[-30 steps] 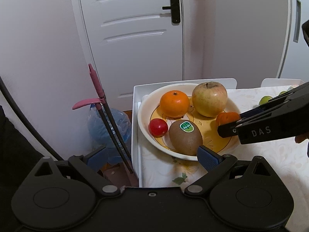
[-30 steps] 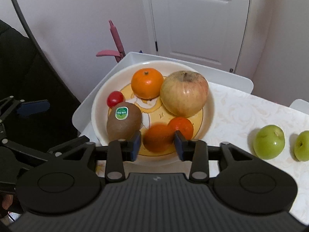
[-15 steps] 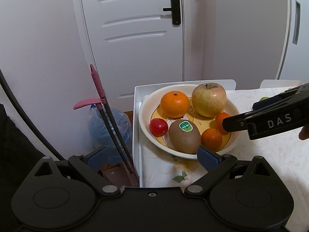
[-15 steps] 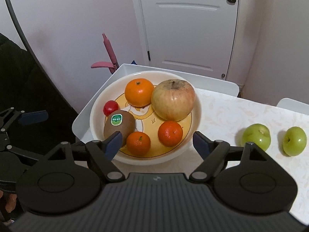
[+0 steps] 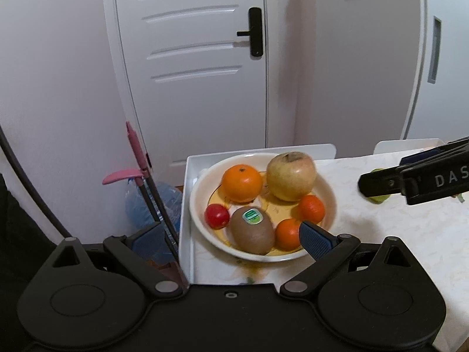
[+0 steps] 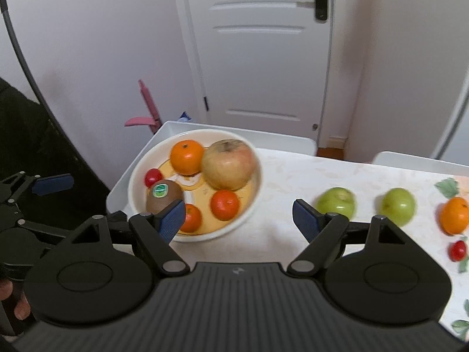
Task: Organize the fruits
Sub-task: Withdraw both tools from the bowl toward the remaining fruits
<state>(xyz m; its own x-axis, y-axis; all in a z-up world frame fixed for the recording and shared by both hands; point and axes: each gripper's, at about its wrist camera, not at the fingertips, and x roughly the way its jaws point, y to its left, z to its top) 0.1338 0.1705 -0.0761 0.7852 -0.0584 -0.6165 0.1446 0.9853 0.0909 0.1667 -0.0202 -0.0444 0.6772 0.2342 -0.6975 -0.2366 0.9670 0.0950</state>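
r gripper (image 6: 236, 220) open, empty | l gripper (image 5: 228, 237) open, empty | nxt prob near green apple (image 6: 336, 201), right of bowl (image 6: 255, 187) | firm, smooth, rolls; pinch at widest part

Bare tablecloth (image 6: 281, 182) between bowl (image 6: 137, 205) and apples (image 6: 337, 202)

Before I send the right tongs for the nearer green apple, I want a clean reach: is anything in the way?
Nothing visible: the right tongs stand open, and only bare tablecloth lies before the nearer green apple.
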